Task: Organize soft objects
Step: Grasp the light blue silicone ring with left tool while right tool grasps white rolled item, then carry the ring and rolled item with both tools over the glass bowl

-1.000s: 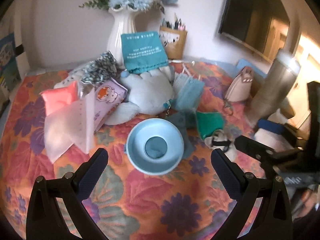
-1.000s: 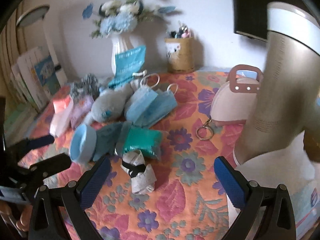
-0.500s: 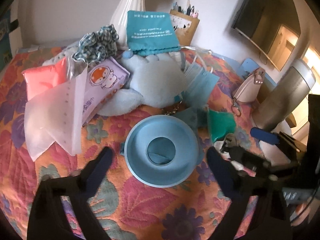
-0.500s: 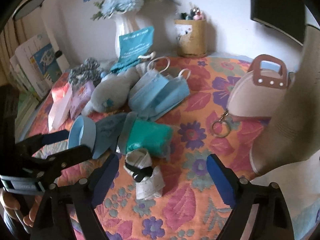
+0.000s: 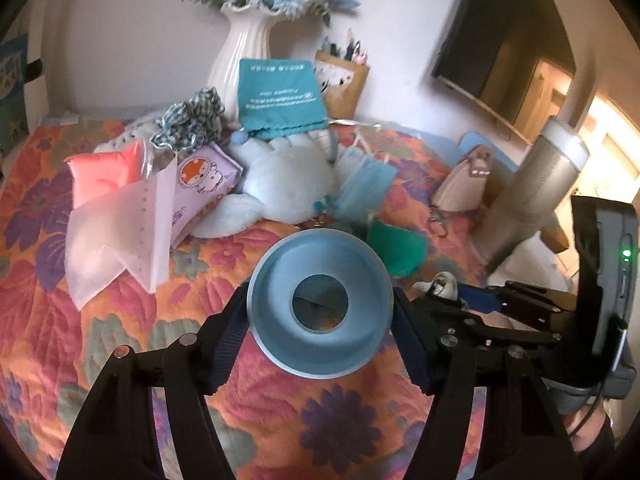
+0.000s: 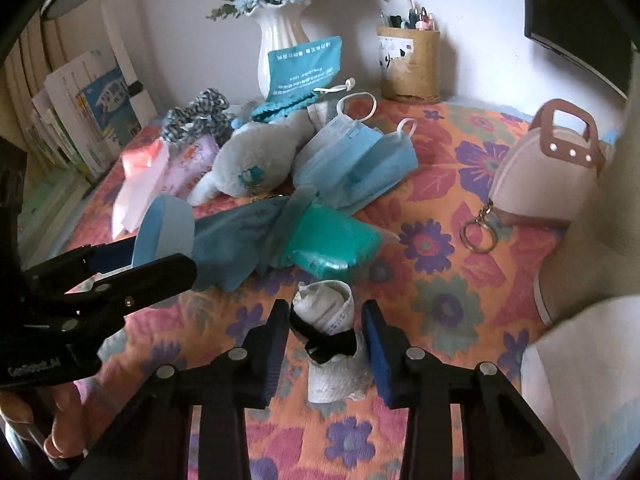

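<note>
Floral cloth [image 6: 452,184] — two masks [image 6: 352,160], one plush [image 6: 256,152]

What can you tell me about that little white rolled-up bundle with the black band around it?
The white rolled bundle looks like soft knitted fabric, perhaps socks, cinched by a black band. It lies on the flowered bedspread, one rolled end pointing toward the teal packet. The right gripper straddles it, jaws closing, pads near its sides but seemingly not pressing yet.
</note>
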A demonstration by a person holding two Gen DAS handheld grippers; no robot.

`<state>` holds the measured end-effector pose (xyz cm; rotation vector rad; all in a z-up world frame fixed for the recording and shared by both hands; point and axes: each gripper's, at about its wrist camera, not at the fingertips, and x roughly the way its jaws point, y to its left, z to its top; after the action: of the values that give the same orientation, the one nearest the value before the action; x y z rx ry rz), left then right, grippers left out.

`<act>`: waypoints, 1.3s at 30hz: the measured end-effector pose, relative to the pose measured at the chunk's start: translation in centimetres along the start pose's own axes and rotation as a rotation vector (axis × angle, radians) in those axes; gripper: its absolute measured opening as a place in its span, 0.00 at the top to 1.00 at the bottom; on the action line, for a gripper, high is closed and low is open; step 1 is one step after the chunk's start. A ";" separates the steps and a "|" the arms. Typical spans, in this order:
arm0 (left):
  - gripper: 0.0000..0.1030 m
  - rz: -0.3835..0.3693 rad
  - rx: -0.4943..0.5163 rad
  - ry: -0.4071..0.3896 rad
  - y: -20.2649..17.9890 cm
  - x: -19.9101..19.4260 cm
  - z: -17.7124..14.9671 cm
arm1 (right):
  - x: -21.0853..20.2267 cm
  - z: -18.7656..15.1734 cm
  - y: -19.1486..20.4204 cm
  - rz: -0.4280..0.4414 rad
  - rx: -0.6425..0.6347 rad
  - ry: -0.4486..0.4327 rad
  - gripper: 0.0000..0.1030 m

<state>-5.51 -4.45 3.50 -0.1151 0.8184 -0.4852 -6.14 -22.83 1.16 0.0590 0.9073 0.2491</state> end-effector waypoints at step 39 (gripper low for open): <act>0.36 -0.293 0.390 -0.044 -28.8 -0.1 2.9 | -21.0 -7.3 -22.6 -0.161 0.501 -0.305 0.65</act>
<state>-14.11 -30.11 13.69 0.1164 0.6524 -0.9071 -20.00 -50.16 9.32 0.4735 0.6474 -0.1404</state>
